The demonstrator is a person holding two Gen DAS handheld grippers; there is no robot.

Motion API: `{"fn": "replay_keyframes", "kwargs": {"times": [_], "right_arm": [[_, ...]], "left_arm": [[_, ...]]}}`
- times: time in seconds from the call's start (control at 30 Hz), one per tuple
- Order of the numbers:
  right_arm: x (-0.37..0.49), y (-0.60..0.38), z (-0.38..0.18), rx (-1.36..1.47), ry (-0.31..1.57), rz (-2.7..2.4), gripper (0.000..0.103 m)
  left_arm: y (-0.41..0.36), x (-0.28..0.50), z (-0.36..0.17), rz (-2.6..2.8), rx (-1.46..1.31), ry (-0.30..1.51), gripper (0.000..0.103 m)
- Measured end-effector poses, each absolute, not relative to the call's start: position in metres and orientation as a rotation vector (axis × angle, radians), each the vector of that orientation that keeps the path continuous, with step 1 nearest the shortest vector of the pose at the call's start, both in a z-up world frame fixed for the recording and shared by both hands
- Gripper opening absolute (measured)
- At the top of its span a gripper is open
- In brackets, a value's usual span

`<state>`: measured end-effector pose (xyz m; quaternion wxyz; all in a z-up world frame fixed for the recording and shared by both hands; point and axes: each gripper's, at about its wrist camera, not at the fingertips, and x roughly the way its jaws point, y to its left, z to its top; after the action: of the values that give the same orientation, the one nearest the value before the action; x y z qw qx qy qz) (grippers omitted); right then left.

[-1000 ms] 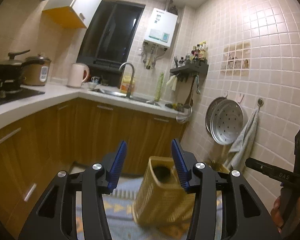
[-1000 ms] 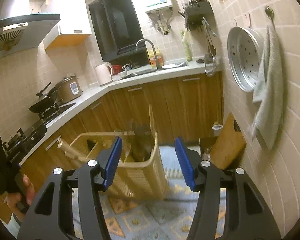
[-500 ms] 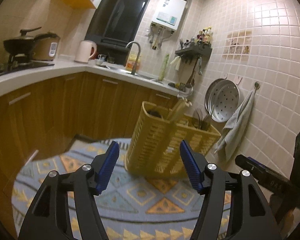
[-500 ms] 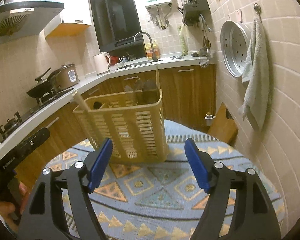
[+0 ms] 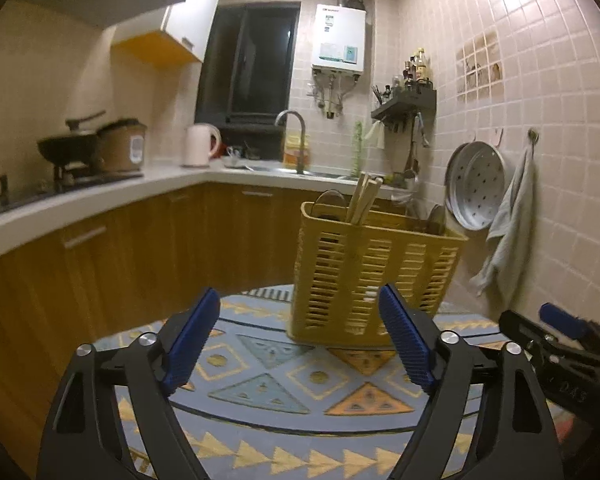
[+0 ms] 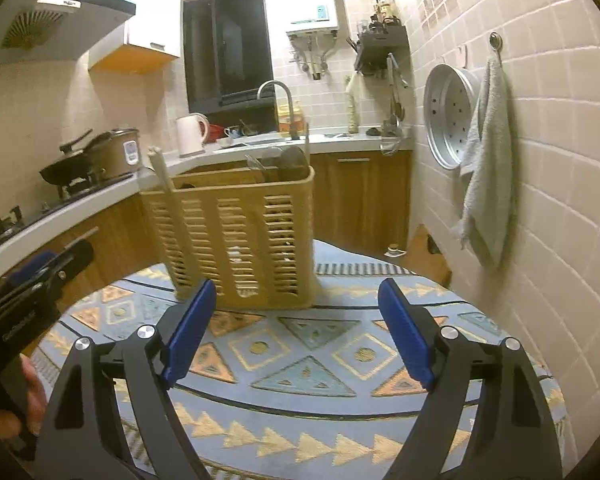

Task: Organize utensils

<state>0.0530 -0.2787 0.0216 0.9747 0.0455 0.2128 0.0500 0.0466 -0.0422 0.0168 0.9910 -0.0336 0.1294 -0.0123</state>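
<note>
Your left gripper (image 5: 300, 336) hangs with its blue pads (image 5: 190, 334) spread wide and nothing between them; your right gripper (image 6: 298, 330) is parted just as wide and equally empty. Both hover over the patterned cloth (image 6: 312, 336), short of the basket. In the left view the right gripper's tip shows at the far right edge, and in the right view the left one shows at the far left edge with your fingers on its handle.

Ahead of your left gripper, slightly right of its centre line, stands the yellow slatted utensil basket (image 5: 370, 276), upright on the cloth. From the right gripper the same basket (image 6: 240, 240) sits ahead and a little left. Neither gripper touches it.

Inside the basket, wooden chopsticks (image 5: 362, 200) lean up out of the left end, rising well above the rim. Dark rounded utensil heads (image 6: 290, 164) poke above the rim toward the other end; their exact kinds are hard to tell. Through the slats you can glimpse pale shapes low down, too blurred to name.

Beyond the basket run the wooden cabinets (image 5: 228, 240) and counter with the sink faucet (image 6: 278, 102).
</note>
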Motion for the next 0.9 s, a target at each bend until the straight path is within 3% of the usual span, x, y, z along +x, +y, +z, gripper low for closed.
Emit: {"fn": "replay_keyframes", "kwargs": {"times": [0.9], "right_arm": [[0.054,-0.278,0.013,0.077,0.43,0.095,0.079]], "left_arm": [[-0.05,0.053,0.007,-0.021,0.011,0.311,0.093]]}}
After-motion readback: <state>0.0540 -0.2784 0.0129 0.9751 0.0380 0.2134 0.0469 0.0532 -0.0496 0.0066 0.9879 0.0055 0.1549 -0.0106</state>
